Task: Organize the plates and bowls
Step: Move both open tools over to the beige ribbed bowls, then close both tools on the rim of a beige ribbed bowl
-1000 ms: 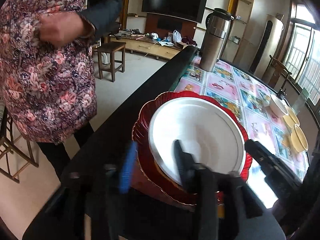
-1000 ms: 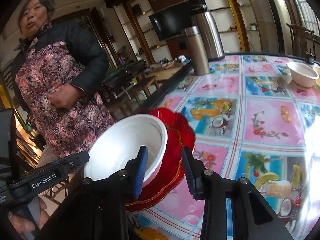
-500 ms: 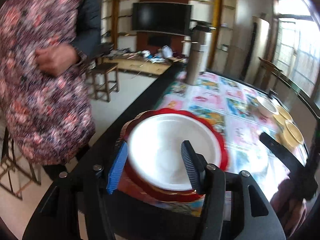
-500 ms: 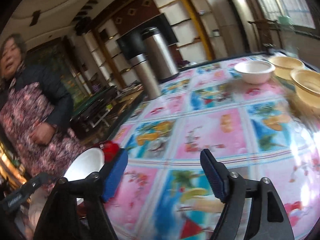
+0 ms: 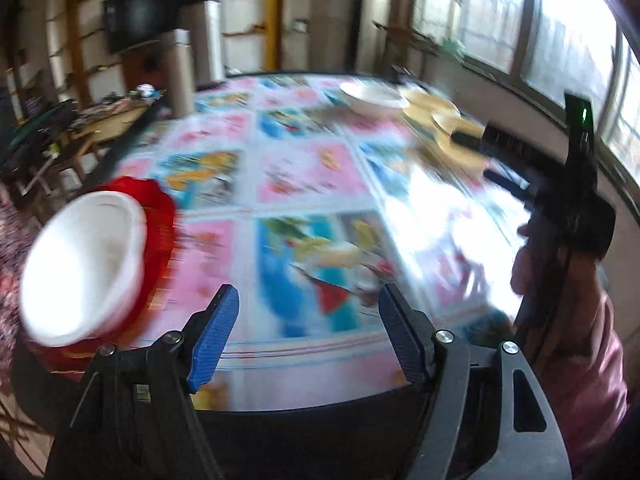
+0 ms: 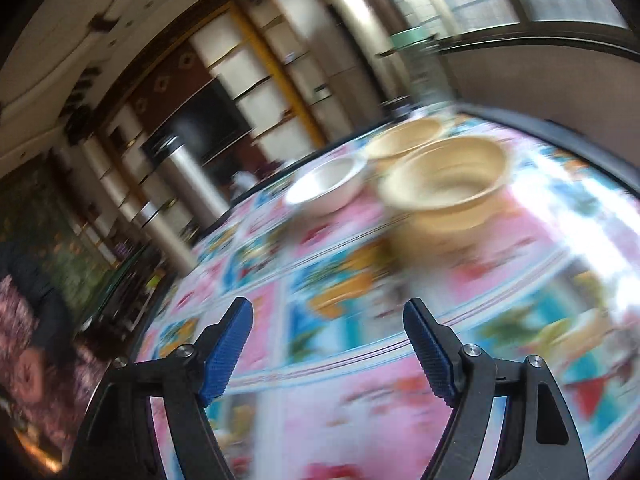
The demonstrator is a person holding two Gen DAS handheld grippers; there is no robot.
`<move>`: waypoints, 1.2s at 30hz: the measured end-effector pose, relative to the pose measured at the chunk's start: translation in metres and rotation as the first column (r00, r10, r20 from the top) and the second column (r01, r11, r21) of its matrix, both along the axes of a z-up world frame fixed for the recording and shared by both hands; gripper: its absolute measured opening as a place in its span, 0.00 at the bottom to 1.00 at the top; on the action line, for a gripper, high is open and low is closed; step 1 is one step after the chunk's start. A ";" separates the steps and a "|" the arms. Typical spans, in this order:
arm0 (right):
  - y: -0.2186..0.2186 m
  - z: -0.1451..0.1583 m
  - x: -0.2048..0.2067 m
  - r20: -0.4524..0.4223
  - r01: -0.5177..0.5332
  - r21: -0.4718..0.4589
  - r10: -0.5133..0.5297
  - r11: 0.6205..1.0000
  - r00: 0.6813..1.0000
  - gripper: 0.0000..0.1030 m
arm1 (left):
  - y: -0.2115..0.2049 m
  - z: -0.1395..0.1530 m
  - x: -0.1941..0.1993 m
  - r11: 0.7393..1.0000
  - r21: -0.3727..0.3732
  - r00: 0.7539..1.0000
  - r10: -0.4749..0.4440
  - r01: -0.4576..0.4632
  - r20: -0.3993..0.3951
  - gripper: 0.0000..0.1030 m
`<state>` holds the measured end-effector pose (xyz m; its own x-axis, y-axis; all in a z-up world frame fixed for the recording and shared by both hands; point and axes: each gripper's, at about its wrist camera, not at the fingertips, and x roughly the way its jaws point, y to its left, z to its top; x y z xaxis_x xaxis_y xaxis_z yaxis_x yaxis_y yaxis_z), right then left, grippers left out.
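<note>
In the left wrist view a white bowl (image 5: 84,264) sits on a stack of red plates (image 5: 158,220) at the table's near left edge. My left gripper (image 5: 308,332) is open and empty, to the right of that stack. Far across the table lie another white bowl (image 5: 374,98) and tan bowls (image 5: 452,120). In the right wrist view my right gripper (image 6: 328,348) is open and empty, pointing at a tan bowl (image 6: 444,192), a second tan bowl (image 6: 404,138) behind it and the white bowl (image 6: 326,192) to their left. Both views are blurred.
A floral cloth covers the table (image 5: 312,176). Two steel flasks (image 5: 182,72) stand at its far left edge. A person in a flowered apron (image 6: 24,344) stands left of the table. A hand and pink sleeve (image 5: 576,304) hold the other gripper at the right.
Both grippers have swung right, away from the red plate stack and white bowl toward the far bowls. Both have opened wider. The white bowl stays on the red plates.
</note>
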<state>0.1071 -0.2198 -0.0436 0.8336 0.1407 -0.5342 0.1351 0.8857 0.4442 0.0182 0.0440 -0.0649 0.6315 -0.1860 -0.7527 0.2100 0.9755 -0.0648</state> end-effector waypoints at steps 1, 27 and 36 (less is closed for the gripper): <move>-0.011 0.001 -0.002 0.001 0.026 0.003 -0.026 1.000 1.000 0.78 | -0.009 -0.003 0.003 1.000 0.004 1.000 -0.023 0.023 -0.018 0.70; -0.233 -0.035 0.143 -0.118 0.235 0.520 -0.203 0.821 0.972 0.83 | -0.076 0.004 0.164 0.968 -0.250 0.972 -0.034 -0.027 -0.234 0.70; -0.211 -0.054 0.179 -0.026 -0.059 0.647 0.099 0.760 0.995 0.83 | -0.079 -0.005 0.192 0.961 -0.263 0.971 0.020 -0.085 -0.240 0.70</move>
<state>0.2866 -0.4312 -0.0981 0.7760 0.5327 -0.3377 0.1198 0.4011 0.9082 0.2097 -0.0354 -0.0699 0.4589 -0.3733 -0.8063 0.1064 0.9240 -0.3673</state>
